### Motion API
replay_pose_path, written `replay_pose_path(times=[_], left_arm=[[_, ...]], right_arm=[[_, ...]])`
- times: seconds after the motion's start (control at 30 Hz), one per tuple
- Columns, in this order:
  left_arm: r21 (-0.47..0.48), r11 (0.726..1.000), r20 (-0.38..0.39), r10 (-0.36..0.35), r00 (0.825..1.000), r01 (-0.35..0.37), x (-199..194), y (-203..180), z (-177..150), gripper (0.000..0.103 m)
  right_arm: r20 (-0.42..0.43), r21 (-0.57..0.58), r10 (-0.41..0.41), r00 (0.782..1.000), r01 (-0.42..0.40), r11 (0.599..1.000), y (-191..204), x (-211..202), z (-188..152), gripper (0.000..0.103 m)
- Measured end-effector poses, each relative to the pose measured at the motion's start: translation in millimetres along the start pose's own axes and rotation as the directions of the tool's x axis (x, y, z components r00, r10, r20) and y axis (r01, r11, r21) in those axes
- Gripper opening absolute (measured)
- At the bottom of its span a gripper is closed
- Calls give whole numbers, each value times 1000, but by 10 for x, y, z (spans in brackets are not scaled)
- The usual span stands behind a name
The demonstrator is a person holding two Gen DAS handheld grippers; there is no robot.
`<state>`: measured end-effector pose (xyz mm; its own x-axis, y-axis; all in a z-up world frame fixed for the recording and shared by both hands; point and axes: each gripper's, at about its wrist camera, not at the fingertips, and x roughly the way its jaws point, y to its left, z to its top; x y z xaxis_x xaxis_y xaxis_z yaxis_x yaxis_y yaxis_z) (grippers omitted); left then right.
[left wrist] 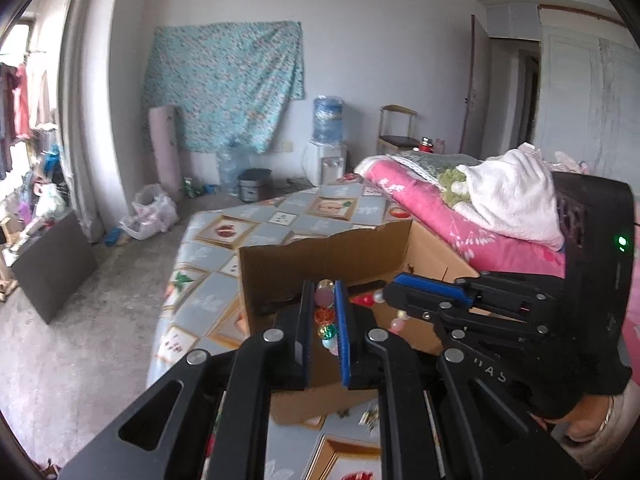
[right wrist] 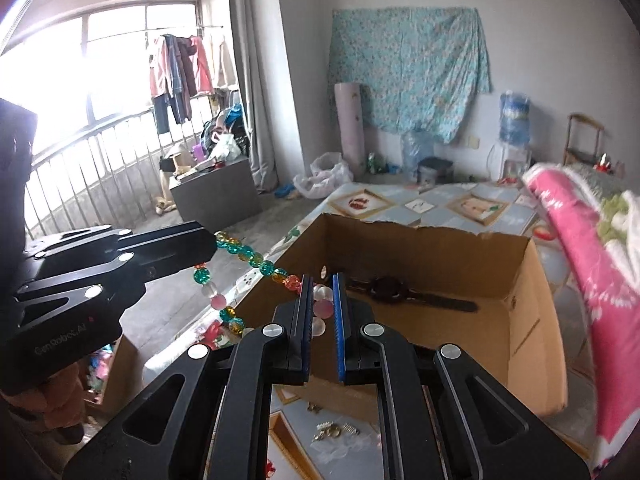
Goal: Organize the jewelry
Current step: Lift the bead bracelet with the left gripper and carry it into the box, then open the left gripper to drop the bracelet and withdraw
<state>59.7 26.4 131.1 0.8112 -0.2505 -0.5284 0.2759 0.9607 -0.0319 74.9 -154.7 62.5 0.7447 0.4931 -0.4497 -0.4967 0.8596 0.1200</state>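
Both hand-held grippers, left [left wrist: 323, 316] and right [right wrist: 322, 308], clamped on bead necklace [right wrist: 240, 254]; I lower together into box [right wrist: 520, 304], avoiding watch [right wrist: 394, 290].

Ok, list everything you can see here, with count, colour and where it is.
bead necklace: one, teal, amber, pink and white, strung between both grippers over the box's near-left corner
cardboard box: one, brown, open, on the bed
watch: one, dark, lying inside the box
small jewelry pieces: several, gold and silver, on the sheet in front of the box
patterned sheet: one, grey-blue with picture squares, covering the bed
pink blanket: one, piled right of the box
water dispenser: one, white with blue bottle, by far wall
left gripper: black, blue pads, shut on beads
right gripper: black, blue pads, shut on beads
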Motion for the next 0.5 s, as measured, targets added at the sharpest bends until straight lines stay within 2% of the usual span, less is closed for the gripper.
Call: replay_pose_path(times=[0.1, 0.2, 0.23, 0.33, 0.4, 0.5], left_arm=[[0, 1000, -49, -20, 999, 20, 293, 69, 115, 10], [-3, 1000, -124, -23, 992, 23, 650, 122, 156, 10], [-2, 1000, -147, -19, 989, 19, 756, 141, 150, 10], [1, 1000, -231, 3, 973, -3, 1058, 208, 56, 10], [-3, 1000, -261, 12, 965, -13, 1141, 267, -31, 10], [0, 1000, -299, 18, 954, -19, 1257, 299, -117, 10]], right_arm=[[-79, 52, 64, 995, -60, 997, -238, 231, 141, 8], [-183, 121, 119, 976, -98, 988, -439, 528, 200, 8], [-217, 142, 140, 966, -111, 984, -490, 631, 206, 8], [-330, 226, 223, 917, -152, 962, -589, 983, 139, 8], [-373, 236, 235, 898, -153, 960, -578, 1112, 97, 8], [-407, 235, 233, 883, -145, 961, -546, 1221, 33, 8]])
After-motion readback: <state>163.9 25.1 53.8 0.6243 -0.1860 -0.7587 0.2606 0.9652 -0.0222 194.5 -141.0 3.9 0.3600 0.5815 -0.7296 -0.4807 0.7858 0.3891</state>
